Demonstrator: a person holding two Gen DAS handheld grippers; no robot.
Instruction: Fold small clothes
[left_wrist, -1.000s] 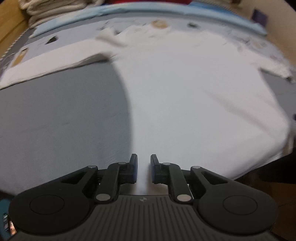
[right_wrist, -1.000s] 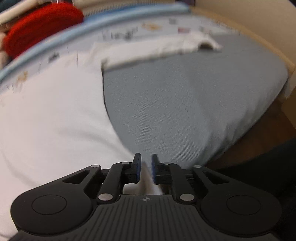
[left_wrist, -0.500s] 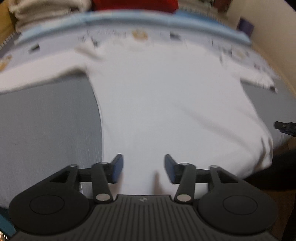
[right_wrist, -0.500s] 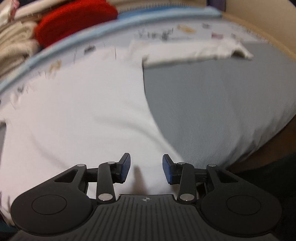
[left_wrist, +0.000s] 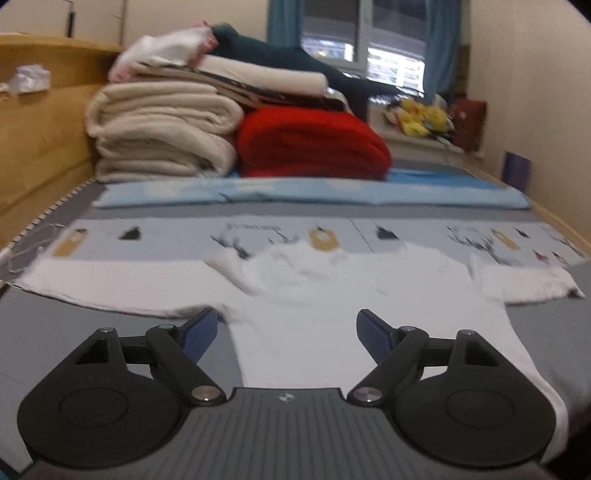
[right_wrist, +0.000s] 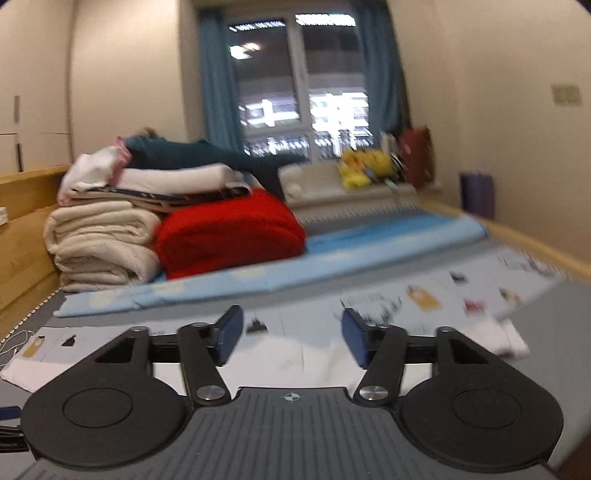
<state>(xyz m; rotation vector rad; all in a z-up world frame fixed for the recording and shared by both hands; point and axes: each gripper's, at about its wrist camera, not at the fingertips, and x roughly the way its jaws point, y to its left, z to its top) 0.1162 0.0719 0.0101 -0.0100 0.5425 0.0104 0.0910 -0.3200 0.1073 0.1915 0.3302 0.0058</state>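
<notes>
A white long-sleeved shirt (left_wrist: 317, 306) lies spread flat on the grey bed (left_wrist: 74, 332), sleeves stretched out to both sides and collar at the far end. My left gripper (left_wrist: 286, 334) hovers above the shirt's lower body; its jaws are opening and nothing is between them. In the right wrist view only a strip of the shirt (right_wrist: 288, 358) shows below the fingers. My right gripper (right_wrist: 291, 338) is raised and points almost level over the bed; its jaws are opening too, with nothing between them.
Folded cream blankets (left_wrist: 162, 129) and a red blanket (left_wrist: 310, 144) are stacked at the far end of the bed, with more clothes on top. A light blue sheet (left_wrist: 295, 192) and a printed cloth (left_wrist: 184, 236) lie beyond the shirt. A wooden bed frame (left_wrist: 40, 122) runs along the left.
Both grippers let go of the shirt's hem, opened wide and rose, tilting up from the bed toward the room. The shirt stays flat on the bed.
</notes>
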